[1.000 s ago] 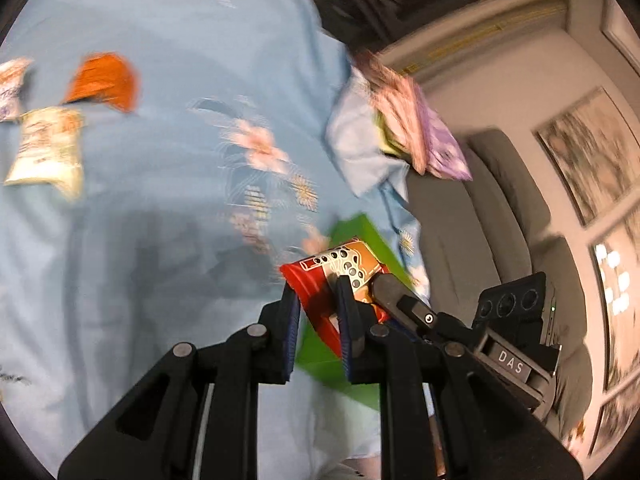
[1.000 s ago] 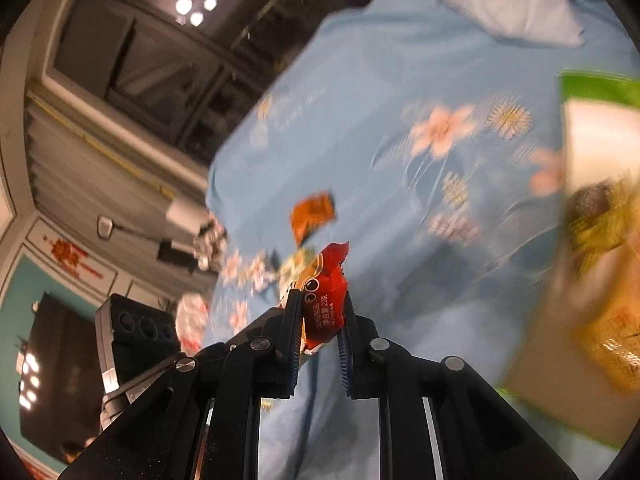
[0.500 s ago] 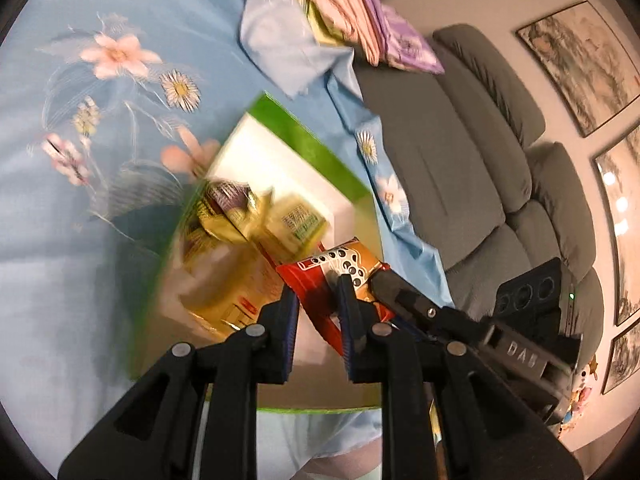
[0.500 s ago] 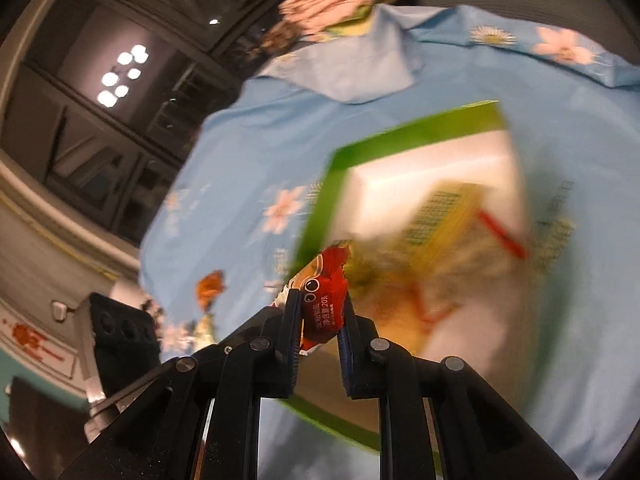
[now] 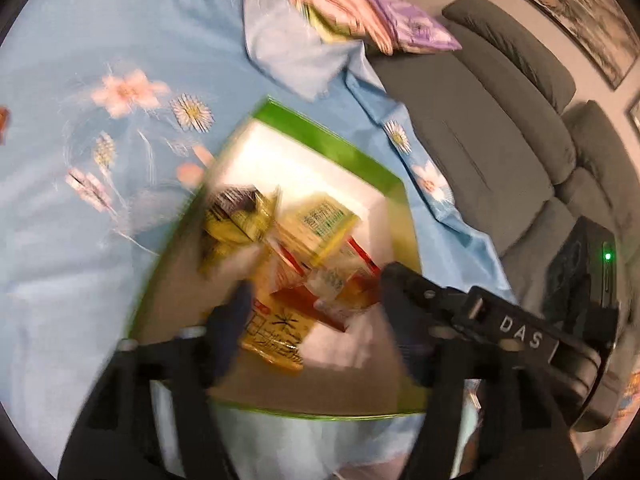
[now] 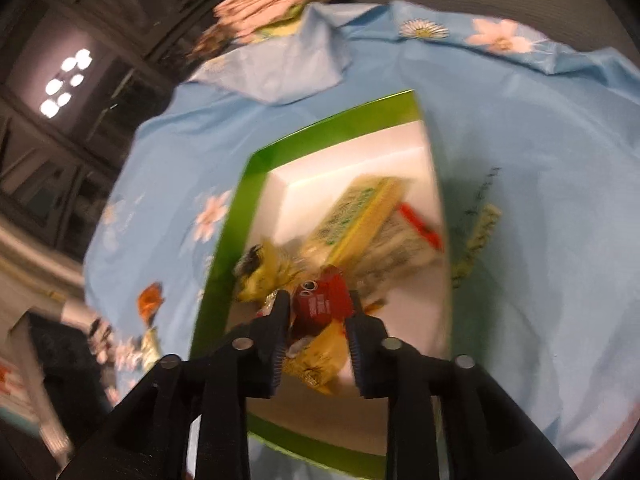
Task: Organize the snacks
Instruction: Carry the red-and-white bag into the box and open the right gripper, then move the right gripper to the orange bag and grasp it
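A green-rimmed box (image 5: 332,142) with a white inside lies on the blue flowered cloth and holds several snack packets, yellow and red. My left gripper (image 5: 316,316) is open above the box, with a red packet (image 5: 320,300) lying loose among the others between its fingers. My right gripper (image 6: 318,312) is also over the box (image 6: 340,128); its jaws stand apart with a red packet (image 6: 320,300) between them, seemingly loose. Both views are blurred.
A grey sofa (image 5: 500,120) stands right of the table. A stack of pink and purple packets (image 5: 360,12) lies at the far edge on a folded cloth. An orange packet (image 6: 150,300) and others lie on the cloth to the left.
Both grippers swung from the open cloth to above the green box. Both have opened, and the left's red packet has dropped into the box.
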Tool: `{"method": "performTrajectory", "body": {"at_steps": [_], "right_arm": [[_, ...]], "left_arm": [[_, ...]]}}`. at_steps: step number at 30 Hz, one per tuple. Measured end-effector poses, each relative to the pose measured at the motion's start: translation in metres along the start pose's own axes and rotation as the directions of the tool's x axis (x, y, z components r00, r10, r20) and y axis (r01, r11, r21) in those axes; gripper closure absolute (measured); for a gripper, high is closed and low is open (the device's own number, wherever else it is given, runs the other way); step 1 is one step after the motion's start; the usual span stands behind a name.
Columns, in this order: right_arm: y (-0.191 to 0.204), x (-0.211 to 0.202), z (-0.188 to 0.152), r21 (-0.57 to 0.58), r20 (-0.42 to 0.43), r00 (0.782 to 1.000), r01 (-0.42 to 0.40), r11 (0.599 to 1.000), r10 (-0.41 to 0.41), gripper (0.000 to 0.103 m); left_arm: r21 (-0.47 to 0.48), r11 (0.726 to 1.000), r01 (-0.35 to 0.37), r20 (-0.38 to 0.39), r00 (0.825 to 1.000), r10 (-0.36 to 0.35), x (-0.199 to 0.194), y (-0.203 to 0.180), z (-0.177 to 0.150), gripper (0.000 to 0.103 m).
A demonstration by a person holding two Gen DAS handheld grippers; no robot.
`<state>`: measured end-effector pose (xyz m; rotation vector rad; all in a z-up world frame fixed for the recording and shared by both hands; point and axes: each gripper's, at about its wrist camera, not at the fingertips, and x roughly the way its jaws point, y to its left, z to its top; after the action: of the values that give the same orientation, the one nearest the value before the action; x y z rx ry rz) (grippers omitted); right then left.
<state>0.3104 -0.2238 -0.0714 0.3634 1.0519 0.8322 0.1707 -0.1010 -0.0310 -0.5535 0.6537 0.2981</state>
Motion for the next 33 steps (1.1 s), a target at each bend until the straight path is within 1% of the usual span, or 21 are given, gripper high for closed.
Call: {"method": "performTrajectory", "body": {"at_steps": [1,2,4,6,7,9,12,13,15,17,18,20,22,23,25,26,27,28,29,31,33], "right_arm": [[-0.003,-0.006,0.001,0.008,0.013,1.0,0.011,1.0,-0.011,0.051],[-0.005,-0.012,0.001,0.019,0.03,1.0,-0.006,1.0,0.005,0.046],[-0.007,-0.022,0.002,0.038,0.061,0.997,-0.057,0.998,0.055,0.029],[-0.005,-0.032,0.002,0.034,0.086,0.991,-0.105,0.994,0.102,0.024],[-0.002,-0.036,0.001,0.024,0.09,0.99,-0.107,0.994,0.105,0.021],[0.008,-0.04,-0.001,0.0,0.1,0.989,-0.109,0.994,0.108,0.017],[0.031,-0.038,-0.003,-0.046,0.096,0.985,-0.141,0.989,0.145,0.009],[0.037,-0.037,-0.005,-0.059,0.094,0.984,-0.148,0.987,0.153,0.007],[0.057,-0.035,-0.01,-0.104,0.077,0.979,-0.18,0.978,0.188,0.002],[0.076,-0.029,-0.015,-0.143,0.046,0.973,-0.219,0.965,0.227,0.001],[0.091,-0.024,-0.018,-0.168,0.019,0.968,-0.244,0.955,0.251,0.001],[0.116,-0.013,-0.026,-0.215,-0.029,0.958,-0.286,0.934,0.287,0.001],[0.151,0.008,-0.037,-0.276,-0.095,0.954,-0.3,0.913,0.285,0.001],[0.163,0.016,-0.041,-0.3,-0.114,0.955,-0.296,0.907,0.274,0.001],[0.204,0.044,-0.055,-0.381,-0.166,0.956,-0.289,0.878,0.243,0.001],[0.214,0.053,-0.058,-0.4,-0.183,0.955,-0.291,0.869,0.235,0.001],[0.235,0.069,-0.065,-0.424,-0.204,0.953,-0.292,0.857,0.224,0.001],[0.249,0.079,-0.07,-0.438,-0.215,0.952,-0.293,0.85,0.218,0.001],[0.273,0.1,-0.076,-0.468,-0.238,0.951,-0.291,0.835,0.197,0.001],[0.303,0.128,-0.081,-0.511,-0.274,0.948,-0.289,0.81,0.165,0.001],[0.345,0.163,-0.086,-0.584,-0.29,0.951,-0.267,0.767,0.11,0.001]], "left_arm": [[0.016,1.0,-0.003,0.027,1.0,0.003,-0.005,-0.001,0.0,0.002],[0.044,0.999,0.002,0.06,0.998,-0.004,-0.014,-0.002,0.0,0.001],[0.078,0.997,0.013,0.109,0.994,-0.021,-0.027,-0.002,0.001,0.001],[0.099,0.995,-0.017,0.165,0.986,0.001,-0.043,-0.002,-0.001,0.001],[0.11,0.993,-0.038,0.189,0.982,0.017,-0.049,-0.002,-0.003,0.001],[0.16,0.982,-0.096,0.251,0.966,0.054,-0.066,-0.004,-0.007,0.001],[0.238,0.954,-0.182,0.334,0.938,0.095,-0.087,-0.005,-0.014,0.0],[0.26,0.941,-0.215,0.366,0.924,0.11,-0.095,-0.003,-0.017,0.0],[0.282,0.922,-0.263,0.406,0.904,0.134,-0.106,0.005,-0.022,0.0],[0.288,0.911,-0.295,0.432,0.889,0.151,-0.118,0.017,-0.025,0.0],[0.275,0.91,-0.311,0.44,0.882,0.168,-0.124,0.027,-0.026,0.0],[0.241,0.92,-0.309,0.435,0.882,0.182,-0.138,0.05,-0.027,0.0],[0.196,0.931,-0.307,0.414,0.887,0.205,-0.153,0.081,-0.03,0.0],[0.182,0.932,-0.312,0.413,0.885,0.216,-0.159,0.089,-0.033,0.0],[0.145,0.926,-0.349,0.432,0.864,0.258,-0.175,0.114,-0.042,0.0],[0.111,0.917,-0.383,0.459,0.838,0.294,-0.185,0.129,-0.05,0.0],[0.084,0.914,-0.397,0.476,0.822,0.314,-0.191,0.139,-0.055,0.0],[0.057,0.914,-0.402,0.487,0.81,0.326,-0.197,0.15,-0.059,0.0],[0.02,0.916,-0.401,0.491,0.802,0.34,-0.204,0.166,-0.064,0.0],[-0.015,0.916,-0.401,0.481,0.8,0.358,-0.209,0.186,-0.069,0.0],[-0.042,0.91,-0.412,0.458,0.802,0.384,-0.207,0.205,-0.073,0.0]]}}
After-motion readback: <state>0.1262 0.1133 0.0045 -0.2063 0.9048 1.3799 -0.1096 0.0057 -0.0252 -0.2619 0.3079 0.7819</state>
